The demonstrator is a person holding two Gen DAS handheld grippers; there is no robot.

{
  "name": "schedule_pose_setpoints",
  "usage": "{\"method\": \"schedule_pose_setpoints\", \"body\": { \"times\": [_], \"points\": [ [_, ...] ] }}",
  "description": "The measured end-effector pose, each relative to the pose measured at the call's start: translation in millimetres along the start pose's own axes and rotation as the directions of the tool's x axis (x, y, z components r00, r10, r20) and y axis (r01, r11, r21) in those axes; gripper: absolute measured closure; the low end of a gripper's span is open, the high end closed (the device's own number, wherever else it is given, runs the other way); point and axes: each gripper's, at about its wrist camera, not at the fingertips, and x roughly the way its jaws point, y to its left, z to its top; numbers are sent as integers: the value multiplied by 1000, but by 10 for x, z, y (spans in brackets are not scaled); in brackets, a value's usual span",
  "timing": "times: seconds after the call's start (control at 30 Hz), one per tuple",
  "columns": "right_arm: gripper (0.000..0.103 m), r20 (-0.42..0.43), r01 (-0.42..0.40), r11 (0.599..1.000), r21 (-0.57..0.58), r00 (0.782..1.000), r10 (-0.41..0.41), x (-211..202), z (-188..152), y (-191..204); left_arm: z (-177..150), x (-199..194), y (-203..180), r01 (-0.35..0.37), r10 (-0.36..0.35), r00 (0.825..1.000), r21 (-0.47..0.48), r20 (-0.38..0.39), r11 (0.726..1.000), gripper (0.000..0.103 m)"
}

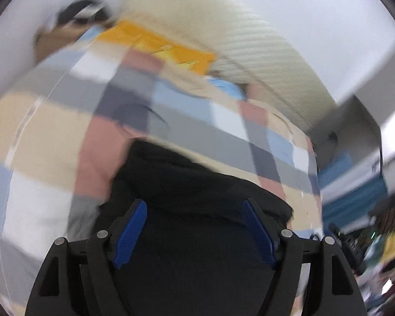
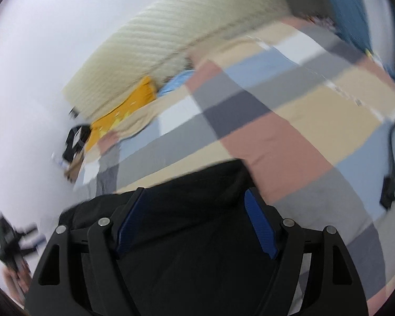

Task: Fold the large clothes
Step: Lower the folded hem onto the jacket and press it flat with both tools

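A black garment (image 1: 192, 184) lies on a checked bedspread (image 1: 52, 131) of pink, beige, grey and blue squares. In the left wrist view my left gripper (image 1: 194, 205) hovers over the garment with its blue pads (image 1: 130, 233) wide apart and nothing pinched between them. The right wrist view shows the same black garment (image 2: 192, 181) below my right gripper (image 2: 194, 194), whose blue pads (image 2: 260, 226) also stand apart, free of the cloth. Both pictures are blurred by motion.
A cream ribbed headboard (image 1: 223, 26) runs along the far side of the bed, with an orange cloth (image 1: 158, 44) and a light blue item (image 1: 226, 87) lying near it. Dark objects (image 2: 75, 142) sit by the bed's far corner. A black cable and plug (image 2: 389, 184) lie at the right.
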Motion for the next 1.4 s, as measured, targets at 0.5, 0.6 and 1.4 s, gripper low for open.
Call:
{"method": "schedule_pose_setpoints", "body": {
  "times": [0.5,0.6,1.4],
  "points": [
    [32,18,-32,951,-307,999,39,800,-926,799,-705,1188,-865,-173,164,985,436,58,883,28],
    [32,5,-33,952,-306,999,36,988,-873,761,-696,1273,-855,-177,168,984,415,59,893,28],
    [28,-84,14,937,-349,995,-46,1819,-874,814,-599,1882,-609,-159,153,987,392,46,906,19]
  ]
}}
